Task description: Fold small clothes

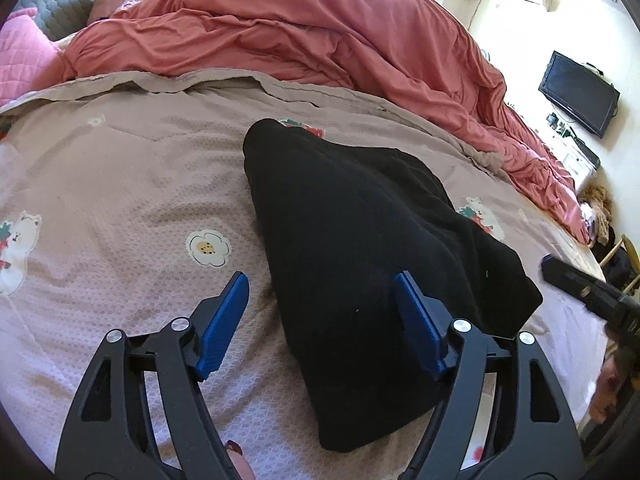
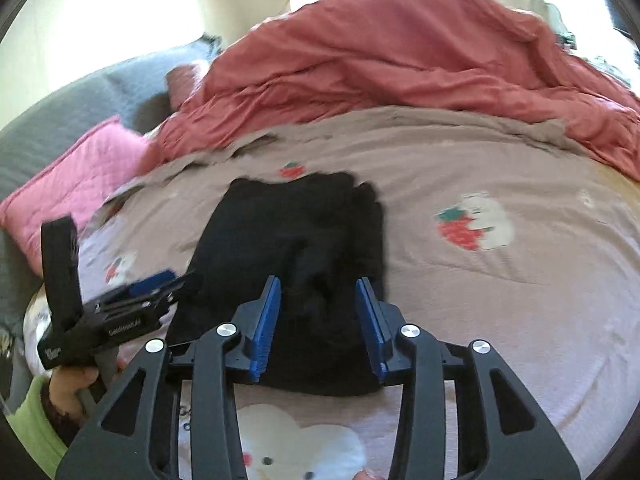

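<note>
Looking down, we've got the folded black garment (image 1: 360,240) lying on the bed (image 1: 120,184); our left gripper (image 1: 320,320) has its jaws wide and empty, our right gripper (image 2: 318,320) partly apart, holding nothing.

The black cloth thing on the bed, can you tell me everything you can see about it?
The black folded cloth garment is soft, thick-looking fabric, plain with no pattern visible. It lies flat in a rough rectangle with layers doubled over, on the dusty-pink patterned bedspread. The left gripper and right gripper hover open at its near end; whether their blue fingers touch the fabric cannot be told.
</note>
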Action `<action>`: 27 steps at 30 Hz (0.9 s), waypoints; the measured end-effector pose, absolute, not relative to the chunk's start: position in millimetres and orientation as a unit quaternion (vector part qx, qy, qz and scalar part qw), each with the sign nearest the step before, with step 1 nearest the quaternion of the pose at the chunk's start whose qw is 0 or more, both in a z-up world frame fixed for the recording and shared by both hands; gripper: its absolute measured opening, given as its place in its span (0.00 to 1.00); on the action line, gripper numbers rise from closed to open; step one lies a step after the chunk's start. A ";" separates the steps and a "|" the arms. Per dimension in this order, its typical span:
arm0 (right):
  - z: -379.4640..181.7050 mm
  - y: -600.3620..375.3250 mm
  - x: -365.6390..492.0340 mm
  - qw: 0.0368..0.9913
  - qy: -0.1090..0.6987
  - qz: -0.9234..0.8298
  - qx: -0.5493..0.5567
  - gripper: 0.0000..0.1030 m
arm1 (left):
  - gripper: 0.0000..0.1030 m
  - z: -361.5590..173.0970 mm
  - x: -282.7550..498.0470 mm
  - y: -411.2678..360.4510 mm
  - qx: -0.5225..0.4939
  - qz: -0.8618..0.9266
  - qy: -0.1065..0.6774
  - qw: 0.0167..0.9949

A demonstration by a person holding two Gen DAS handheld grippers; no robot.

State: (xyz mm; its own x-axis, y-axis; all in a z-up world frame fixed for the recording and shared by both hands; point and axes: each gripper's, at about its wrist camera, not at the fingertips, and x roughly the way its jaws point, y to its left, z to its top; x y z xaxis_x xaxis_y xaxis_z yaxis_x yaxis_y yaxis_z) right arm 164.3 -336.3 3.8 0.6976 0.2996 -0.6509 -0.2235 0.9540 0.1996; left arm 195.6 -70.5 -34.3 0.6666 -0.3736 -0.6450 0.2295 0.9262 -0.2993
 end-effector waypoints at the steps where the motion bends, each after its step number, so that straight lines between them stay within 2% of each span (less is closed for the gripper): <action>1: 2.0 -333.6 166.4 0.918 0.368 0.142 0.047 0.38 | 0.65 -35.0 195.4 -69.6 -0.098 -0.167 0.374 0.907; 9: -24.6 -330.8 180.3 0.899 0.419 0.122 0.031 0.37 | 0.69 -35.4 193.3 -66.7 -0.094 -0.171 0.379 0.905; 11: -26.1 -331.5 181.5 0.895 0.425 0.130 0.028 0.30 | 0.69 -35.2 192.8 -66.5 -0.092 -0.170 0.380 0.905; 13: -25.1 -330.5 180.0 0.892 0.429 0.144 0.024 0.15 | 0.69 -35.3 192.4 -65.8 -0.093 -0.170 0.382 0.904; 15: -19.9 -330.6 176.0 0.887 0.432 0.161 0.028 0.12 | 0.69 -34.0 190.9 -65.2 -0.092 -0.169 0.381 0.904; 19: -8.8 -346.8 167.9 0.882 0.427 0.184 0.075 0.10 | 0.69 -31.7 190.3 -62.3 -0.095 -0.169 0.381 0.904; 23: -37.3 -352.5 174.2 0.874 0.453 0.161 0.074 0.10 | 0.69 -35.8 191.5 -63.4 -0.096 -0.175 0.387 0.900; 27: -42.8 -346.7 173.7 0.881 0.440 0.158 0.077 0.14 | 0.70 -40.7 191.8 -63.6 -0.098 -0.176 0.391 0.898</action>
